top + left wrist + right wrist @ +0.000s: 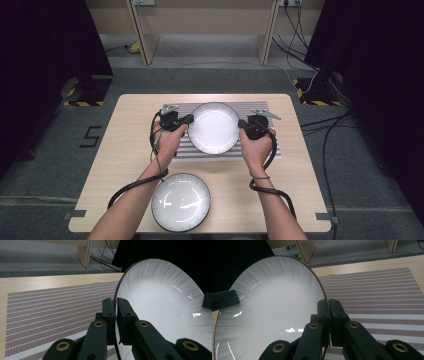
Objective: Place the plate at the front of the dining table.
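A white plate (214, 126) with a dark rim is held above the striped placemat (187, 150) at the table's middle. My left gripper (189, 120) is shut on its left rim, and my right gripper (241, 124) is shut on its right rim. In the left gripper view the jaws pinch the thin edge of the plate (160, 302), the gripper (116, 308) coming in from its side. The right gripper view shows the same hold, with the gripper (328, 308) clamped on the edge of the plate (274, 307). A second white plate (181, 201) lies flat near the table's front edge.
The wooden table (130, 145) stands on grey carpet. Gripper cables (272, 192) trail along both forearms to the front. Wooden furniture legs (145, 45) and black stands (320, 85) are behind the table.
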Action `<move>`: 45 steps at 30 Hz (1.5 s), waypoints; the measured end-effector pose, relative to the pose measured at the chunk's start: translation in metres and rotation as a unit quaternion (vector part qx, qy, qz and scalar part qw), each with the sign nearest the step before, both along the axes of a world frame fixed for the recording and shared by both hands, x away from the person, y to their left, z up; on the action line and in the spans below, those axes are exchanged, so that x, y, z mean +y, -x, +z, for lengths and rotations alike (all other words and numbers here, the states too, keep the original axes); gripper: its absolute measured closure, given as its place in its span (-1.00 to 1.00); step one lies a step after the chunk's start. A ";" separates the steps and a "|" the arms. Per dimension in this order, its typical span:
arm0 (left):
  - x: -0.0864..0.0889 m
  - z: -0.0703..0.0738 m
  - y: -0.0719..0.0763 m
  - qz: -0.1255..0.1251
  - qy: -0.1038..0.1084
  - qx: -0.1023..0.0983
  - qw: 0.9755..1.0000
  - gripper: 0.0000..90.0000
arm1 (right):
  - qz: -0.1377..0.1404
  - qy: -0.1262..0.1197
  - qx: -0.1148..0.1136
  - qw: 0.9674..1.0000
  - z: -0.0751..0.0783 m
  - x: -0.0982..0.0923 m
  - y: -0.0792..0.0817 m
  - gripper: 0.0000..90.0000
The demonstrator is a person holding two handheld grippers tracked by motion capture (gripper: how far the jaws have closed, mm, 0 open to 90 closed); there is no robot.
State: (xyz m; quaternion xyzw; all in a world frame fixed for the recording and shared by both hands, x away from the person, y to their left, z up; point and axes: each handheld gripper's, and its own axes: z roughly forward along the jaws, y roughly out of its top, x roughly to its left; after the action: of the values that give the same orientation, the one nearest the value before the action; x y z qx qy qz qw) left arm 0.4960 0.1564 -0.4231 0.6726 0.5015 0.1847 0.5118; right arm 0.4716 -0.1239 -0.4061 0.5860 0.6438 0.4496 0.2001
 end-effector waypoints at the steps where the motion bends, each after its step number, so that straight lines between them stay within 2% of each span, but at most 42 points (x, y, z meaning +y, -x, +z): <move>1: 0.000 0.000 -0.001 0.000 0.000 0.001 1.000 0.89 | 0.000 0.000 0.000 1.000 0.000 0.000 0.000 0.96; 11: -0.001 -0.002 -0.005 0.002 -0.005 0.002 1.000 0.89 | -0.003 0.003 0.000 1.000 -0.004 0.001 -0.006 0.96; 15: -0.001 -0.005 -0.008 0.002 0.001 0.006 1.000 0.89 | -0.002 0.004 0.001 1.000 -0.005 0.001 -0.008 0.96; 32: -0.001 -0.015 -0.016 0.008 -0.001 0.020 1.000 0.88 | -0.005 0.006 0.010 1.000 -0.013 0.002 -0.018 0.96; 45: 0.000 -0.017 -0.022 0.010 -0.001 0.025 1.000 0.88 | -0.005 0.009 0.012 1.000 -0.016 0.004 -0.023 0.96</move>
State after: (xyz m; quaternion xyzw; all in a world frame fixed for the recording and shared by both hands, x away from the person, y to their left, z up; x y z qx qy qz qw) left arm 0.5177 0.1565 -0.4404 0.6724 0.5208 0.1729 0.4968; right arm 0.4948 -0.1196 -0.4218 0.5929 0.6473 0.4355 0.1995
